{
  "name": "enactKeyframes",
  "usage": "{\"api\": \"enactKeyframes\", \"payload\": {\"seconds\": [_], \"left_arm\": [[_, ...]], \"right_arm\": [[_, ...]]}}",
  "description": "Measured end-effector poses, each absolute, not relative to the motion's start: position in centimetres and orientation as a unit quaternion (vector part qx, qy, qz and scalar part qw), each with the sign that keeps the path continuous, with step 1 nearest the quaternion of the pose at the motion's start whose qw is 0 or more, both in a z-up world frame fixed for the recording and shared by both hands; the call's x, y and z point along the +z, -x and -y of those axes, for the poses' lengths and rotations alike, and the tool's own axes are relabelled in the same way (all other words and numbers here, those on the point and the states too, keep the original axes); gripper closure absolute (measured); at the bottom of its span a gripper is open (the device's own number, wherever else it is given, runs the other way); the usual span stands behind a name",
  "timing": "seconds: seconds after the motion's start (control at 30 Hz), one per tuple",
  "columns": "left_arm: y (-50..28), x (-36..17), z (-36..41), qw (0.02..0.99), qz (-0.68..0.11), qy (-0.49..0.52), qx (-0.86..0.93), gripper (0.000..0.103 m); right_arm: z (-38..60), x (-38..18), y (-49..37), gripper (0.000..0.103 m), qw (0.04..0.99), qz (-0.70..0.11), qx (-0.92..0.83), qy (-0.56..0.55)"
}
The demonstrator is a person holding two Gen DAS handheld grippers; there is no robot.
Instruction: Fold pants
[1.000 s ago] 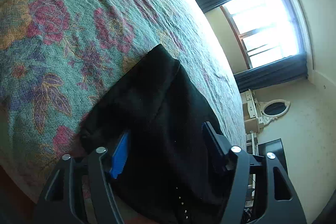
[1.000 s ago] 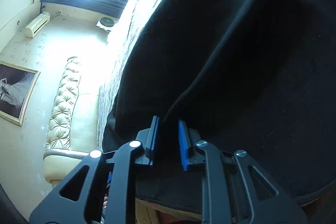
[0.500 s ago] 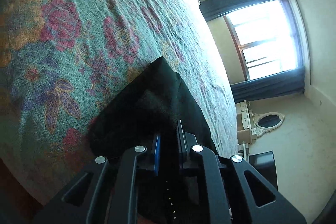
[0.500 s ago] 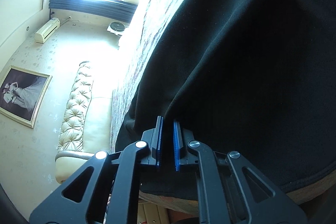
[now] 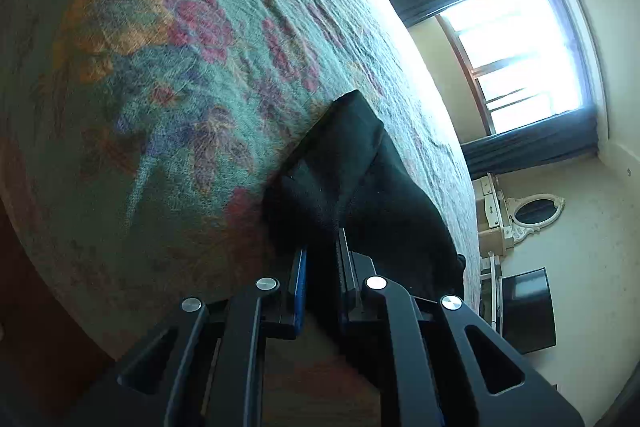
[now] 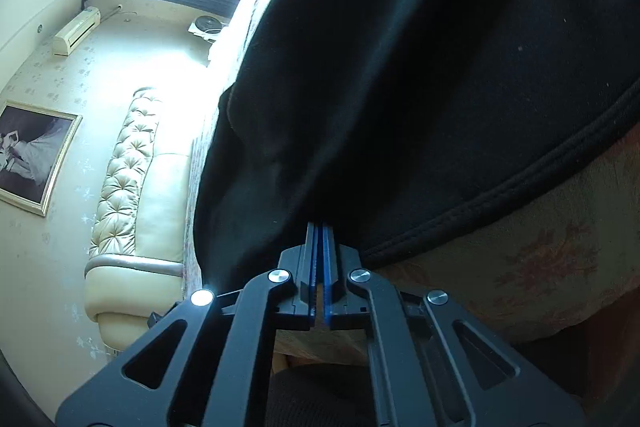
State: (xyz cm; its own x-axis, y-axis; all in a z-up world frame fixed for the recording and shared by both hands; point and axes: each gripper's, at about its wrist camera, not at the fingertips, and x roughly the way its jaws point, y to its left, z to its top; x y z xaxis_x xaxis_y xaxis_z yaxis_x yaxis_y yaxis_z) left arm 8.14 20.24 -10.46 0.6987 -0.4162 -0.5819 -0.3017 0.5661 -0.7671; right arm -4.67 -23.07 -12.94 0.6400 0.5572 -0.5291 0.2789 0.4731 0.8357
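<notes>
The left gripper (image 5: 320,259), black with blue pads, is clamped on a bunched fold of the black fabric pants (image 5: 352,179); cloth fills the narrow gap between its fingers. The right gripper (image 6: 320,231), of the same make, has its blue pads pressed almost together, pinching the pants (image 6: 420,67) at their lower edge, just beside the thick stitched hem that curves away to the right.

The pants lie on the teal floral woven bedspread (image 5: 160,75), near its edge. In the left wrist view, one narrow end of the garment points away from the gripper across the bedspread. In the right wrist view, the dark cloth spreads broadly over the bedspread (image 6: 540,259) and fills most of the picture.

Beyond the bedspread's far side in the left wrist view are a bright window with dark curtains (image 5: 520,67) and a white oval-mirrored dresser (image 5: 520,215). Beside the bedspread in the right wrist view stand a cream tufted headboard (image 6: 124,179) and a gold-framed picture (image 6: 32,155).
</notes>
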Motion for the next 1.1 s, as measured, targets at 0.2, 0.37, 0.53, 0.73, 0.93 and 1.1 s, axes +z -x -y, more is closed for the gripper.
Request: {"api": "enactKeyframes", "payload": {"seconds": [0.2,0.37,0.53,0.73,0.93,1.1], "left_arm": [[-8.3,-9.5,-20.0,0.802,-0.383,0.456,-0.046,0.087],[-6.6,-6.8,-20.0,0.835,-0.368,0.409,-0.013,0.085],[-5.2,-4.3,-19.6,0.854,-0.349,0.387,-0.023,0.085],[-6.5,-2.5,-14.8,0.845,-0.366,0.374,-0.112,0.068],[-8.0,-1.8,-7.3,0.83,-0.394,0.336,-0.207,0.067],[-8.2,-1.8,-1.5,0.805,-0.415,0.327,-0.27,0.031]], "right_arm": [[26.1,-11.1,5.6,0.082,0.755,-0.383,0.092,-0.524],[36.0,-9.0,9.9,0.066,0.777,-0.292,-0.009,-0.557],[48.8,-6.8,17.4,0.053,0.787,-0.19,-0.228,-0.541],[59.8,-6.7,18.9,0.041,0.762,-0.198,-0.321,-0.527],[62.7,-8.2,12.2,0.041,0.8,-0.35,-0.251,-0.419],[60.0,-7.4,9.9,0.053,0.82,-0.419,-0.242,-0.306]]}}
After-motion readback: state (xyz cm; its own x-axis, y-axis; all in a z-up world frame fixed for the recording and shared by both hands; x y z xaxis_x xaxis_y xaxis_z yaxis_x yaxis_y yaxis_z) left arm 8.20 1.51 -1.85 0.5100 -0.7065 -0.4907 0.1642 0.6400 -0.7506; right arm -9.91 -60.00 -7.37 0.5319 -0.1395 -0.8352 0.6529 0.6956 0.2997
